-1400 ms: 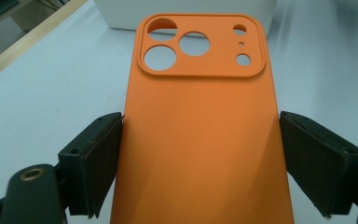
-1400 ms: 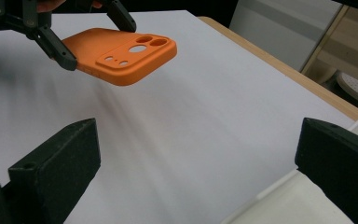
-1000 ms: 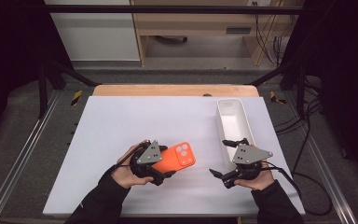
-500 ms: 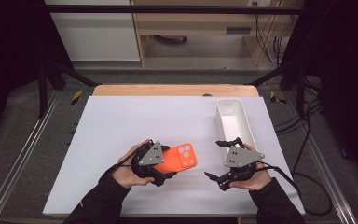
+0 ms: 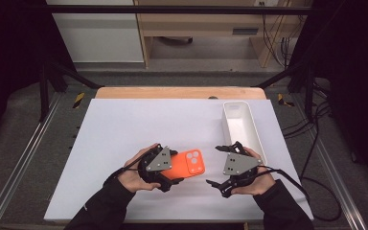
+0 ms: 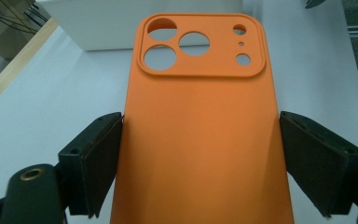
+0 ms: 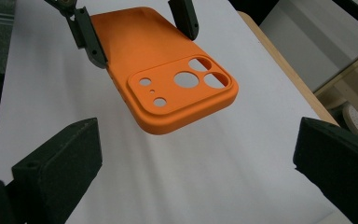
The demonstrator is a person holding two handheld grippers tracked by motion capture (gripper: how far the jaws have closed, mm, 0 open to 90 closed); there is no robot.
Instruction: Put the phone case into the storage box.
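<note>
An orange phone case (image 5: 188, 164) is gripped by its long sides in the left gripper (image 5: 165, 171), near-middle of the white table (image 5: 124, 124). The right gripper (image 5: 219, 165) is spread wide, nothing held. No readable branding is seen on the white bin (image 5: 240, 125) at the far right.

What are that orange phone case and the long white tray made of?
The orange phone case looks like soft matte silicone or rubbery plastic: no glare, rounded edges, moulded camera holes. The white tray looks like rigid moulded plastic with a smooth, faintly glossy finish and thin, even walls, though that is less certain.
</note>
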